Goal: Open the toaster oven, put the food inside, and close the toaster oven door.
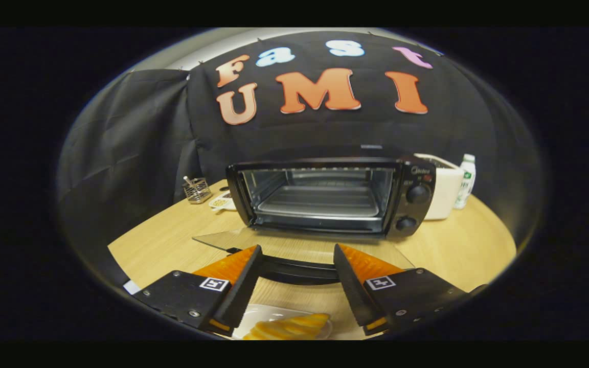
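A black toaster oven (407,194) stands on the wooden table beyond my fingers. Its glass door (253,240) lies folded down flat toward me, with the dark handle (297,270) running between my fingertips. A metal tray (320,200) sits inside the lit cavity. My gripper (297,253) is open, its fingers wide apart just above the door's handle, with nothing held. Below and between the fingers, a white plate (253,314) carries yellow pastry-like food (289,327).
Left of the oven sit a small wire holder (197,190) and a small white dish (221,203). Right of the oven stand a white appliance (444,191) and a plastic bottle (466,181). Bare wooden table (458,245) stretches at right.
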